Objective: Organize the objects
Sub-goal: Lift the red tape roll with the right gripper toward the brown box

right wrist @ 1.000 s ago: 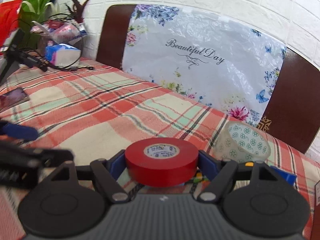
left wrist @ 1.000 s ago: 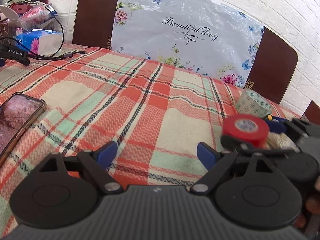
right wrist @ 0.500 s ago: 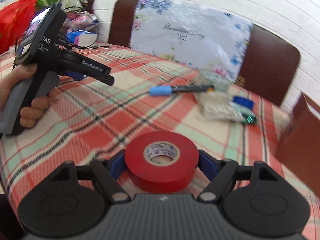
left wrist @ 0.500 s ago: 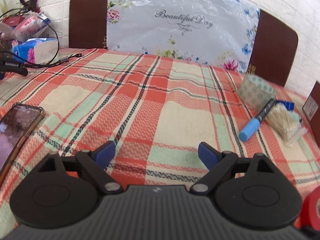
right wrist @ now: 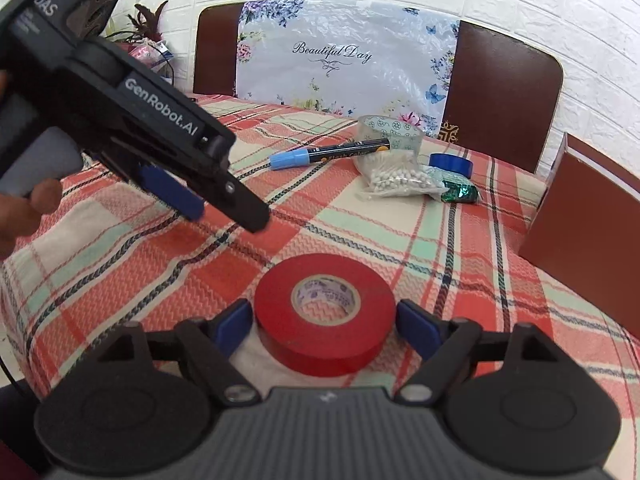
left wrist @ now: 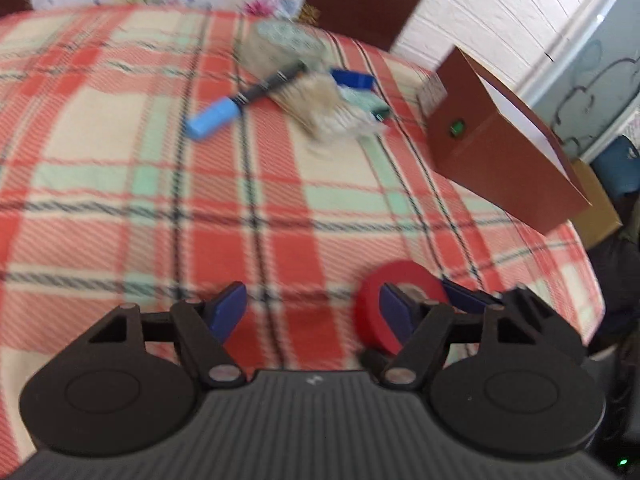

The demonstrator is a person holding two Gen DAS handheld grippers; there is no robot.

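Fingers of the right gripper [right wrist: 325, 322] flank the red tape roll [right wrist: 324, 312] with slight gaps; the left gripper [left wrist: 310, 310] gapes wide, empty.

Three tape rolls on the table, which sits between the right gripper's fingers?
The red tape roll, flat near the table edge. The blue roll and patterned clear roll sit far back by the marker.

The left wrist camera sat low behind the left gripper [left wrist: 312, 312], close over the plaid tablecloth [left wrist: 120, 184], tilted down and facing toward 1 o'clock, where a brown box [left wrist: 500, 152] stood; its picture was blurred. The right wrist camera sat just as low behind the right gripper [right wrist: 325, 322], facing 12 o'clock toward the chairs and white wall. Both views shared the red tape roll [right wrist: 324, 312], the blue-capped marker [right wrist: 328, 154], the patterned tape roll [right wrist: 390, 132] and the box.
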